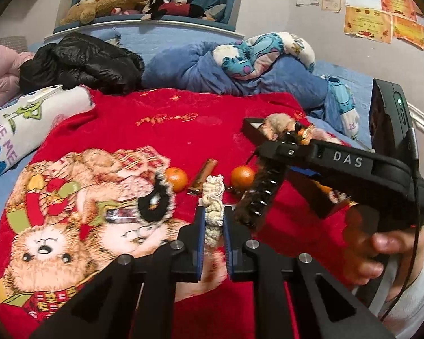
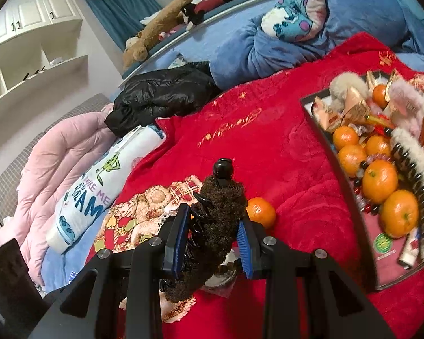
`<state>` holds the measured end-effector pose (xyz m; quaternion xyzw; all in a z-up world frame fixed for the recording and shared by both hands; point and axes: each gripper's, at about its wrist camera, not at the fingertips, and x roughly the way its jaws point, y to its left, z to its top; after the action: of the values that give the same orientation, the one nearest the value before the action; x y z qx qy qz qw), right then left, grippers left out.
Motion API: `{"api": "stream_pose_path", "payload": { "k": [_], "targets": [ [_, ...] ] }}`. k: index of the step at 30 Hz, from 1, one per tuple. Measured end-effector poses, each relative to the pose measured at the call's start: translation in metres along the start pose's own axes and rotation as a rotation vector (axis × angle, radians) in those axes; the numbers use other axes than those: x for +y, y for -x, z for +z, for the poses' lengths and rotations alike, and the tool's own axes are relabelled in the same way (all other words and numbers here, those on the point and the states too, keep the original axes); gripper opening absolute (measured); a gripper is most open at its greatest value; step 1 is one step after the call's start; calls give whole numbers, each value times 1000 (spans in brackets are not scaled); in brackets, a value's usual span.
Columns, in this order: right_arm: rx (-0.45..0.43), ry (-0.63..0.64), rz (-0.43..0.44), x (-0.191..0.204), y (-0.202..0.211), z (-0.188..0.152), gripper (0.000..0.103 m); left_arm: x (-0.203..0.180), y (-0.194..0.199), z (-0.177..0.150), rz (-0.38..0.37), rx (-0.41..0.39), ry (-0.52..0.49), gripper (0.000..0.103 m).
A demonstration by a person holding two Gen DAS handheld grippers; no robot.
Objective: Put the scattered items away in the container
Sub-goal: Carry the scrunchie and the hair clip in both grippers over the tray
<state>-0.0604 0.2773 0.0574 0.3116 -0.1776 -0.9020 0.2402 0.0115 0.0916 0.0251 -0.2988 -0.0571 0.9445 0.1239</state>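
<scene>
A red blanket (image 1: 161,130) covers the bed. The left gripper (image 1: 213,220) is clamped tight on a cream scrunchie (image 1: 213,212); the right gripper (image 2: 214,226) pinches a brown fuzzy hair clip (image 2: 212,226). The tray (image 2: 339,175) sits near the blanket's right edge, oranges (image 2: 380,180) inside.

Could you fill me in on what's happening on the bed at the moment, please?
A person is tidying scattered items into a black tray on the red blanket. The left gripper is shut on a cream crocheted scrunchie; the right gripper clamps a fuzzy brown hair claw. The tray already holds tangerines and furry clips. Two tangerines and a snack wrapper remain on the blanket.
</scene>
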Motion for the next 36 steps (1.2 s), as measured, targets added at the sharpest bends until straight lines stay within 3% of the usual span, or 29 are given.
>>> {"api": "stream_pose_path", "payload": {
  "k": [6, 22, 28, 36],
  "targets": [
    [-61, -11, -50, -26, 34, 10, 31, -35, -5, 7, -69, -15, -22, 12],
    [-260, -140, -257, -150, 172, 20, 31, -138, -29, 7, -271, 5, -86, 12],
    [-279, -187, -279, -176, 191, 17, 31, -152, -37, 6, -305, 20, -85, 12],
    [-283, -190, -289, -177, 190, 18, 31, -160, -42, 3, -312, 29, -104, 12]
  ]
}}
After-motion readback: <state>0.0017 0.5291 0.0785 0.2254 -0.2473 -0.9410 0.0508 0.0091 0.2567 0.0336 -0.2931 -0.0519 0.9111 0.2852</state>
